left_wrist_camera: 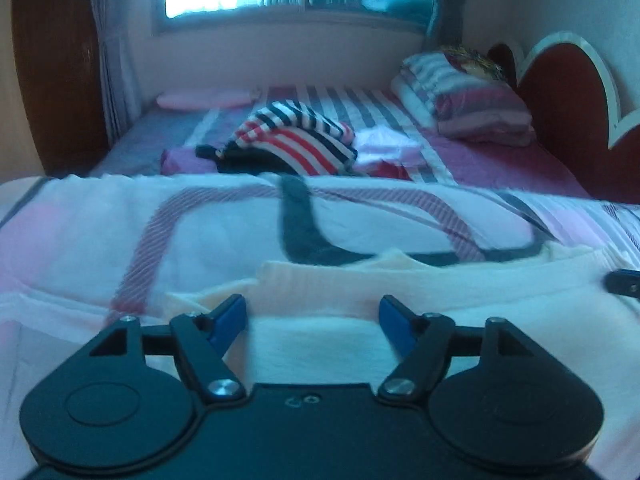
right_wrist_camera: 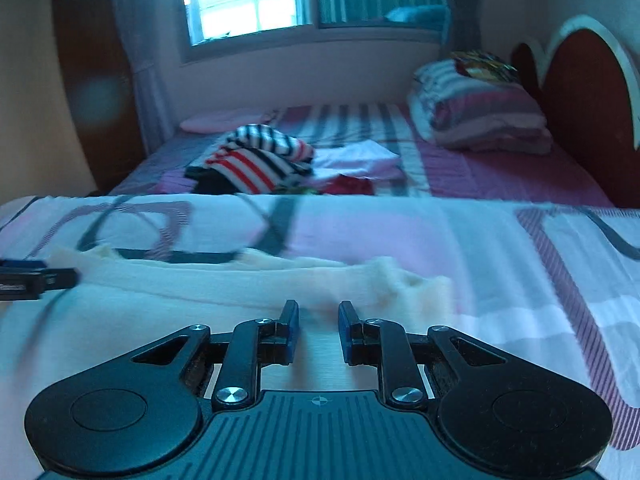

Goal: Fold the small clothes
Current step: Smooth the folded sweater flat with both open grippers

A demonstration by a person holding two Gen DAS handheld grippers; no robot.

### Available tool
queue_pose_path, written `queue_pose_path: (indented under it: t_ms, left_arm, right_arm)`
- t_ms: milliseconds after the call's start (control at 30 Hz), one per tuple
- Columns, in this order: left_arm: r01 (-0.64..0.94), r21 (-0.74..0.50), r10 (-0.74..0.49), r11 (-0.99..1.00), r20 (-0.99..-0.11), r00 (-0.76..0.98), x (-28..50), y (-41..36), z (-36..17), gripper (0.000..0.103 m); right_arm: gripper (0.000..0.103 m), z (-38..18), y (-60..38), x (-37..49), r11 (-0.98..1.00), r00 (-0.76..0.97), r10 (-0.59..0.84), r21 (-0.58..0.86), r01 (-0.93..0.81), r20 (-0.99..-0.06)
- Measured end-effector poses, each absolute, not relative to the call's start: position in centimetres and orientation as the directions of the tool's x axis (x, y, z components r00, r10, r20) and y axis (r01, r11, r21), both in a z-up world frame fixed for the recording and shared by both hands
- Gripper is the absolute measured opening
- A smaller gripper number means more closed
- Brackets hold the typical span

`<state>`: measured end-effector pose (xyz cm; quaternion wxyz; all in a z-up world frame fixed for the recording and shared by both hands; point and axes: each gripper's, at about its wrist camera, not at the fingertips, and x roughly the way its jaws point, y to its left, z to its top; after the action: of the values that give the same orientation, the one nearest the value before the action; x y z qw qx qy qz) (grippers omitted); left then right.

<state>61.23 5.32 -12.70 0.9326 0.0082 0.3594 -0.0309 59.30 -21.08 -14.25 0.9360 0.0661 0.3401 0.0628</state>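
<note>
A cream knit garment (left_wrist_camera: 400, 288) lies flat on the patterned bedspread (left_wrist_camera: 200, 232) right in front of both grippers. My left gripper (left_wrist_camera: 313, 312) is open wide, its blue pads low over the garment's near part and holding nothing. My right gripper (right_wrist_camera: 319, 320) is open with a narrower gap, just above the same garment (right_wrist_camera: 240, 276), near its rumpled right end. The right gripper's tip shows at the right edge of the left wrist view (left_wrist_camera: 624, 282). The left gripper's tip shows at the left edge of the right wrist view (right_wrist_camera: 36, 276).
A pile of clothes with a red, white and navy striped top (left_wrist_camera: 296, 140) lies further up the bed, beside white and pink pieces (left_wrist_camera: 384, 148). Folded bedding and a pillow (left_wrist_camera: 464, 100) sit by the red headboard (left_wrist_camera: 568, 92). A window and wall stand behind.
</note>
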Motion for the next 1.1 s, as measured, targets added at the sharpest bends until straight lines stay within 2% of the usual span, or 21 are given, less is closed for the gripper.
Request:
queue_pose_path:
  t_ms: [67,167,233,333,400,467,533,567,633,733,800,833,900,1000,1100]
  left_arm:
    - [0.05,-0.064,-0.08,0.997,-0.663,0.744,61.0,6.4,-12.9,0.077]
    - [0.004,-0.049,-0.034,0.999,-0.63,0.776,59.2,5.9,-11.6,0.074]
    - [0.046,-0.064,-0.075,0.997,-0.598,0.798,57.0,4.5,-10.7,0.075]
    - [0.128,-0.037,-0.124,0.991,-0.604,0.787,54.5,1.2,-11.1,0.078]
    - [0.17,-0.004,-0.135,0.985,-0.632,0.763,53.9,-0.3,-12.1,0.079]
    - [0.159,0.037,-0.1,0.987,-0.637,0.765,53.5,-0.5,-12.6,0.08]
    - [0.142,0.054,-0.076,0.988,-0.634,0.77,52.6,-0.3,-11.7,0.076]
    - [0.142,0.065,-0.072,0.988,-0.616,0.785,51.7,-0.4,-11.2,0.078]
    - [0.179,0.05,-0.115,0.983,-0.593,0.797,49.7,-0.3,-10.6,0.078]
    - [0.169,0.082,-0.086,0.982,-0.608,0.79,48.6,-0.5,-11.4,0.079]
    - [0.137,0.049,-0.072,0.989,-0.652,0.755,48.8,0.3,-12.3,0.081]
    - [0.136,0.02,-0.091,0.991,-0.644,0.76,48.5,0.9,-12.3,0.081]
    - [0.122,0.043,-0.065,0.992,-0.65,0.757,48.1,1.3,-11.7,0.078]
    - [0.111,0.021,-0.073,0.994,-0.629,0.774,46.7,2.4,-10.5,0.078]
    - [0.095,0.009,-0.067,0.995,-0.646,0.76,44.8,3.2,-10.1,0.078]
  right_arm:
    - [0.02,-14.5,-22.5,59.5,0.982,0.767,0.154,0.179,-0.052,-0.623]
    - [0.02,-13.9,-23.1,59.2,0.981,0.764,0.159,0.189,-0.049,-0.625]
    - [0.021,-12.8,-22.6,58.2,0.983,0.788,0.152,0.175,-0.058,-0.597]
    - [0.045,-12.3,-20.9,56.6,0.973,0.777,0.221,0.187,-0.134,-0.589]
    - [0.045,-12.9,-19.1,56.1,0.972,0.76,0.235,0.14,-0.189,-0.606]
    - [0.045,-13.8,-18.5,55.8,0.981,0.752,0.187,0.079,-0.178,-0.632]
    - [0.045,-13.5,-19.2,55.0,0.985,0.762,0.17,0.1,-0.137,-0.626]
    - [0.045,-12.9,-19.5,54.1,0.984,0.775,0.18,0.121,-0.134,-0.606]
    - [0.045,-11.9,-19.2,52.0,0.975,0.791,0.223,0.133,-0.179,-0.57]
    - [0.045,-11.8,-18.4,49.5,0.961,0.773,0.276,0.152,-0.231,-0.571]
    - [0.045,-12.9,-18.1,48.9,0.973,0.755,0.226,0.115,-0.198,-0.615]
    - [0.045,-13.6,-18.2,48.9,0.978,0.736,0.205,0.108,-0.178,-0.645]
    - [0.045,-13.6,-18.8,48.2,0.978,0.742,0.206,0.121,-0.168,-0.637]
    - [0.045,-12.0,-19.2,46.6,0.978,0.751,0.207,0.129,-0.162,-0.627]
    - [0.045,-11.1,-19.6,44.3,0.976,0.744,0.216,0.131,-0.172,-0.633]
